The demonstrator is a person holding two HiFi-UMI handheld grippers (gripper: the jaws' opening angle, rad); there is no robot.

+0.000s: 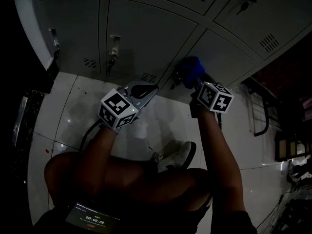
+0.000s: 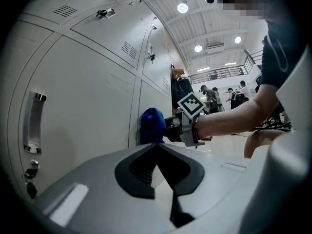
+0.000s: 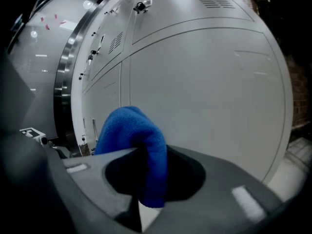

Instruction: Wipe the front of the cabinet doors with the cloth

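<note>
1. Head view: the right gripper (image 1: 194, 82) holds the blue cloth (image 1: 191, 69) at 1 o'clock of centre, low against the cabinet doors (image 1: 146, 33). The left gripper (image 1: 146, 89) hangs at the cloth's 8 o'clock.
2. Left gripper view: its jaws are clenched together on nothing. The cloth sits at 12 o'clock, by a door seam.
3. Right gripper view: the jaws clamp one narrow fold of cloth, with the rest bunched at 11 o'clock. Dragging hard across a seam or a latch (image 1: 113, 48) could probably tug that small pinch free and let bare jaw scrape the paint.
</note>
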